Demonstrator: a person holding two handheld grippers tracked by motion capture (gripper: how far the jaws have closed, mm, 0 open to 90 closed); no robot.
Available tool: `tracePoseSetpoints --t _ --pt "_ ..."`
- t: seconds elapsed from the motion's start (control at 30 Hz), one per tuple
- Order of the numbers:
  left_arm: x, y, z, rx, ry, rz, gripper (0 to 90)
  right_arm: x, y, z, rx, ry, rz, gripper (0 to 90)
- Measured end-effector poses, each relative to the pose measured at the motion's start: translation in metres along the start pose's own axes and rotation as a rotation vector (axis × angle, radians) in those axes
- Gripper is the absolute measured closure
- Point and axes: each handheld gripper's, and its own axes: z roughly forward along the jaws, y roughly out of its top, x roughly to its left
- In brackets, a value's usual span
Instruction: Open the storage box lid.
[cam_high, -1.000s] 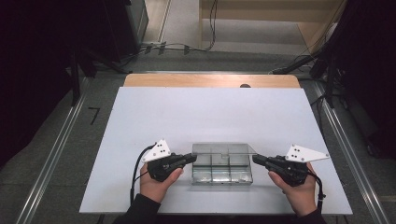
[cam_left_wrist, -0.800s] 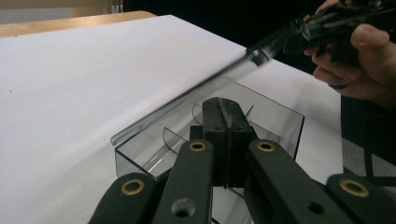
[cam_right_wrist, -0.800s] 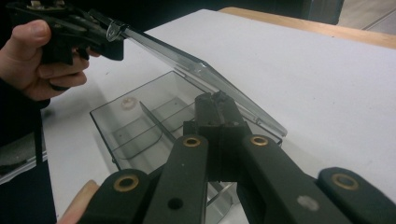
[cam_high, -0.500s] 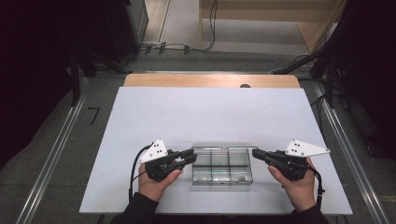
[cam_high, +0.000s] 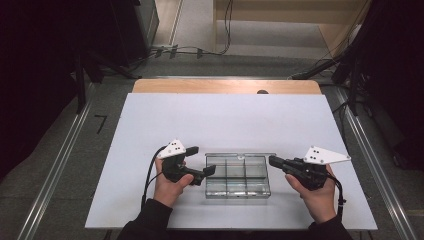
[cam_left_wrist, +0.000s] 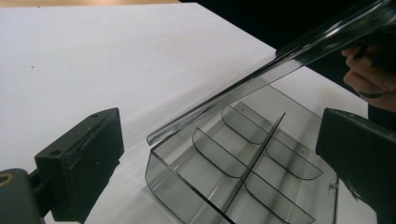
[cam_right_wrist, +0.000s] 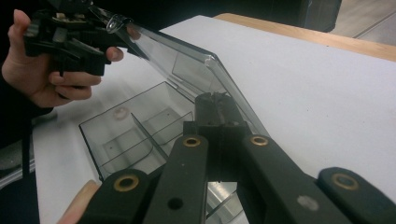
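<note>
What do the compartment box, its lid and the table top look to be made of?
Box: clear, glossy hard plastic, probably acrylic; the dividers and the table show through it. Lid: same see-through plastic, with shiny edges. Table top: matt white board, likely laminate, over a wooden-looking strip at the far edge.

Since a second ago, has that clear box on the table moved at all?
Yes. The clear compartment box has slid toward the person's end of the white table, with its lid raised.
</note>
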Motion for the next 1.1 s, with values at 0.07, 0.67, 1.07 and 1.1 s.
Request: tracePoseSetpoints --t 0.07,0.67,1.07,1.1 --pt "0.002 0.0 0.002 -0.007 0.006 0.002 0.7 -0.002 0.001 0.0 -0.003 -0.001 -0.001 88.6" --pt "0.014 0.009 0.011 0.016 0.003 0.012 53.0 -0.011 0.006 0.008 -0.008 -0.015 0.008 88.5" --pt "0.017 0.008 0.012 -0.007 0.007 -0.011 62.6 -0.021 0.004 0.002 -0.035 -0.021 0.036 87.7" --pt "0.018 0.008 0.012 -0.007 0.006 -0.011 62.5 -0.022 0.004 -0.001 -0.043 -0.021 0.044 79.0"
